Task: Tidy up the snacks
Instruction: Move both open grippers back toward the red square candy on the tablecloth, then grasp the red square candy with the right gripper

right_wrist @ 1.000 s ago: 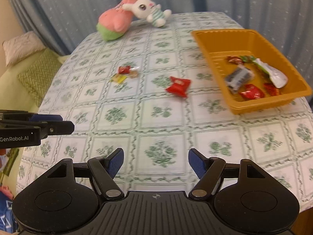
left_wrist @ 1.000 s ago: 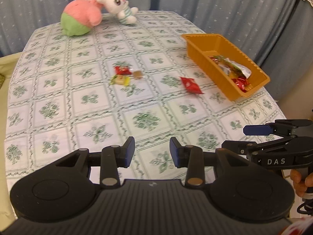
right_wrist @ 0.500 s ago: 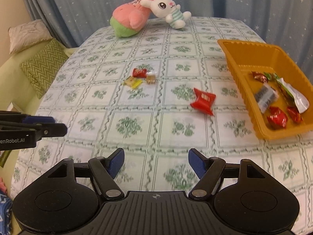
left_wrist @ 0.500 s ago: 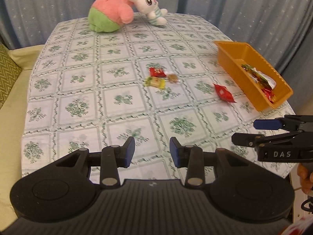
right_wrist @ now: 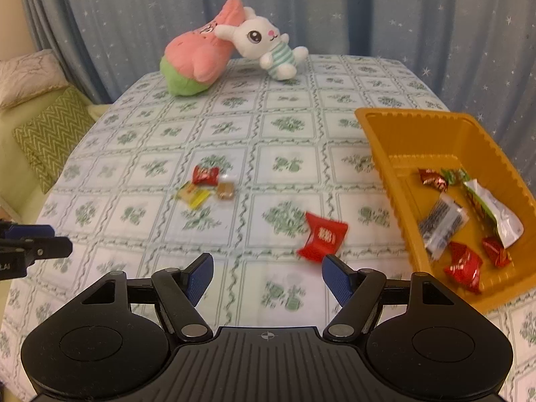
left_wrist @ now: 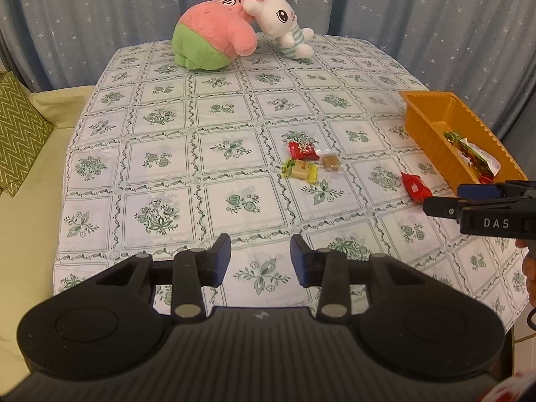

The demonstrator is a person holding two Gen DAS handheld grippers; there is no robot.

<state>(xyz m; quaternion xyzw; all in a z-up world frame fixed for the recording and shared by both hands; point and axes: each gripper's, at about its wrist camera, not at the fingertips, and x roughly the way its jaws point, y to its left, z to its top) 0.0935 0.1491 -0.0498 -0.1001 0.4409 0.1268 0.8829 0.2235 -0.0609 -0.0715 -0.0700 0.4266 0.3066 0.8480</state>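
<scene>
While the left gripper [left_wrist: 260, 258] hovers empty with jaws apart, three small wrapped candies [left_wrist: 303, 161] lie mid-table: light, crinkly, best pinched across the body. From the right wrist, the right gripper [right_wrist: 266, 274] gapes wide just before a red packet [right_wrist: 322, 241] beside the orange tray [right_wrist: 388, 154].

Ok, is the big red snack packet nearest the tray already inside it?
No, the red packet lies on the tablecloth, left of the orange tray and clear of its wall.
</scene>
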